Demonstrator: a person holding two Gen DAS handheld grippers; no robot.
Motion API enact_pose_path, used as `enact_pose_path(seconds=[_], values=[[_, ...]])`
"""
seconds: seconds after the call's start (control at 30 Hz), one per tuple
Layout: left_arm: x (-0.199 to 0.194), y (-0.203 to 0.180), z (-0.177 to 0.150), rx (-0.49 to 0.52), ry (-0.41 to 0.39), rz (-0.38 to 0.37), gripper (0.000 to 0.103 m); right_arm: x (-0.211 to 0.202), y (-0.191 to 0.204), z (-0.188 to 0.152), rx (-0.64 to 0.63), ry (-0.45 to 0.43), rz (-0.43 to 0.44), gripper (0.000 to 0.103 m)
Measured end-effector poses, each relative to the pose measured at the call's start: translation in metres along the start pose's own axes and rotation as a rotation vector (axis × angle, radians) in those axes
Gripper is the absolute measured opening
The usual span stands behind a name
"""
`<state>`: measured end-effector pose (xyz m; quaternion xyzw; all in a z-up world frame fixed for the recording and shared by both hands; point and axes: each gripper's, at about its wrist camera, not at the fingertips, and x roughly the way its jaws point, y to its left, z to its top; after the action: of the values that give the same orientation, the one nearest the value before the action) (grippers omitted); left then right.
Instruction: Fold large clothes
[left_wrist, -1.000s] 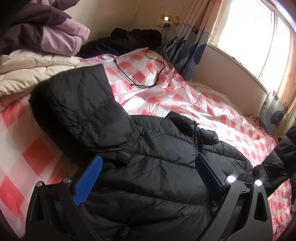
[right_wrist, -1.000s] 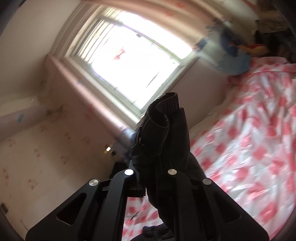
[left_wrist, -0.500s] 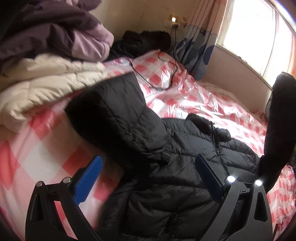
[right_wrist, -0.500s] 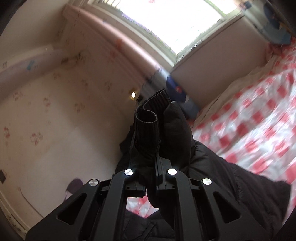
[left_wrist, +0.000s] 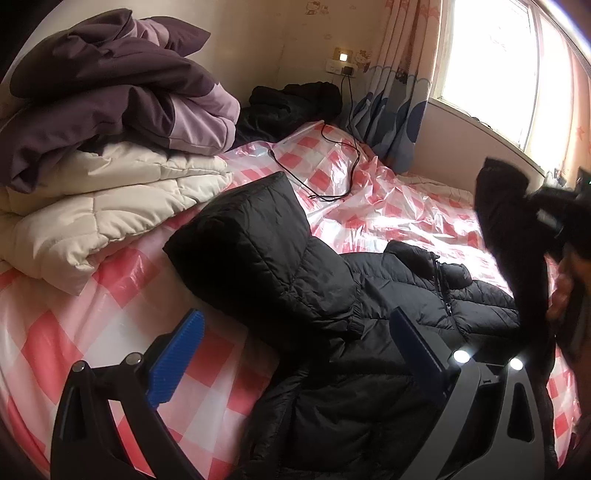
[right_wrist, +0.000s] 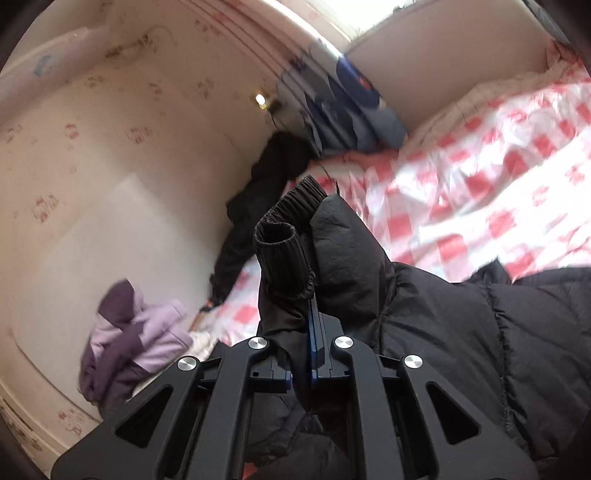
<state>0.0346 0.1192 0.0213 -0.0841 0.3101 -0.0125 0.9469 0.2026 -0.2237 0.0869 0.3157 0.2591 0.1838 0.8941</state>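
Observation:
A black puffer jacket (left_wrist: 369, 332) lies spread on the red-and-white checked bed cover (left_wrist: 388, 206), its hood (left_wrist: 258, 236) toward the pile of bedding. My left gripper (left_wrist: 295, 350) is open and empty, its blue pads just above the jacket's near side. My right gripper (right_wrist: 312, 325) is shut on the jacket's sleeve at the ribbed cuff (right_wrist: 284, 236) and holds it up above the bed. In the left wrist view the raised sleeve (left_wrist: 517, 236) hangs at the right edge.
A cream quilt (left_wrist: 110, 206) with a purple duvet (left_wrist: 110, 92) on top is stacked at the left. Another dark garment (left_wrist: 291, 103) lies by the far wall. A black cable (left_wrist: 332, 166) runs across the cover. A curtain (left_wrist: 399, 110) and a window are at the right.
My right gripper has swung the held sleeve from facing the window toward the bed's far corner. My left gripper has drawn back to the left, off the jacket's middle, still open.

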Motion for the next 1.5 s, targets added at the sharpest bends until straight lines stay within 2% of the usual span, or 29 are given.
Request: enact_pose_path(seconds=[0.43,0.63,0.77,0.87,0.97,1.0,1.03,1.07,1.17,1.23,1.3,1.37,1.4,1.5], values=[[0.009,0.000,-0.002,0.010,0.029,0.005,0.096,0.087,-0.019,-0.075,0.001,0.133,-0.082,0.007],[0.013,0.018,0.000,-0.056,0.049,0.003,0.096,0.115,-0.036,-0.104,0.005,0.212,-0.128,0.008],[0.017,0.031,0.000,-0.111,0.065,-0.002,0.096,0.128,-0.045,-0.122,0.011,0.295,-0.148,0.011],[0.019,0.032,0.000,-0.128,0.070,-0.005,0.096,0.146,-0.050,-0.133,0.037,0.426,-0.171,0.018],[0.021,0.029,-0.002,-0.114,0.076,-0.003,0.096,0.150,-0.047,-0.138,0.051,0.517,-0.098,0.023],[0.021,0.028,-0.002,-0.110,0.077,-0.002,0.096,0.149,-0.045,-0.137,0.059,0.542,-0.060,0.038],[0.021,0.027,-0.002,-0.107,0.077,-0.003,0.096,0.145,-0.043,-0.136,0.083,0.575,0.027,0.067],[0.021,0.026,-0.002,-0.105,0.077,-0.004,0.096,0.141,-0.040,-0.133,0.093,0.571,0.071,0.075],[0.022,0.025,-0.002,-0.105,0.077,0.001,0.096,0.124,-0.034,-0.116,0.075,0.468,0.084,0.078],[0.024,0.023,-0.003,-0.104,0.081,0.003,0.096,0.123,-0.042,-0.107,0.135,0.388,0.090,0.084],[0.025,0.019,-0.003,-0.094,0.083,0.007,0.096,0.139,-0.056,-0.113,0.198,0.411,0.054,0.084],[0.027,0.014,-0.003,-0.080,0.081,0.009,0.096,0.172,-0.070,-0.134,0.195,0.566,-0.045,0.084],[0.028,0.011,-0.003,-0.069,0.081,0.010,0.096,0.172,-0.070,-0.135,0.187,0.568,-0.049,0.084],[0.026,0.002,-0.004,-0.043,0.067,-0.001,0.096,0.131,-0.061,-0.112,0.216,0.463,0.081,0.084]])
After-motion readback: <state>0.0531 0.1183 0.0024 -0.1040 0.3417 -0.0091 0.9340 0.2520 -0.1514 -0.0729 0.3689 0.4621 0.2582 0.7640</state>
